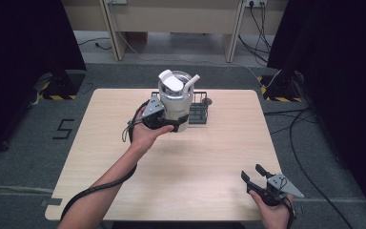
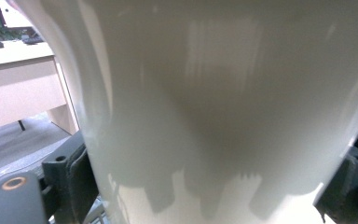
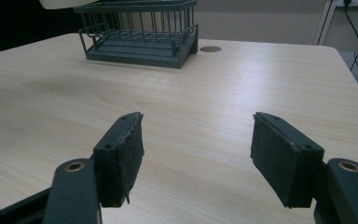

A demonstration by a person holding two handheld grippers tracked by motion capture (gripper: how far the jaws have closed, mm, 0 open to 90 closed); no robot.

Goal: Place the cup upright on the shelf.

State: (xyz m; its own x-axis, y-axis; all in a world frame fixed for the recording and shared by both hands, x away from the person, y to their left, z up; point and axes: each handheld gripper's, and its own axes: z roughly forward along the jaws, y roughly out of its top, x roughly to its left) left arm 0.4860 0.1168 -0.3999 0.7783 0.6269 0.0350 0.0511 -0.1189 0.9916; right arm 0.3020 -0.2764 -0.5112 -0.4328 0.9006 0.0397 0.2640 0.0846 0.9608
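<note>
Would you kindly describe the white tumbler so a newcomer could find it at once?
Look to the far middle of the wooden table, just before the dark wire rack. The left gripper clasps the white tumbler, the only pale thing there, with a straw.

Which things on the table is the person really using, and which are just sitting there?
In use:
- white tumbler, clamped low down in the left tongs
- dark wire basket, right behind the tumbler

Just sitting there:
- right tongs, open at the table's near right corner
- round cable hole

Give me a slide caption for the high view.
Left gripper holds a white lidded tumbler above the wire rack; right gripper waits open near the table edge.
</note>
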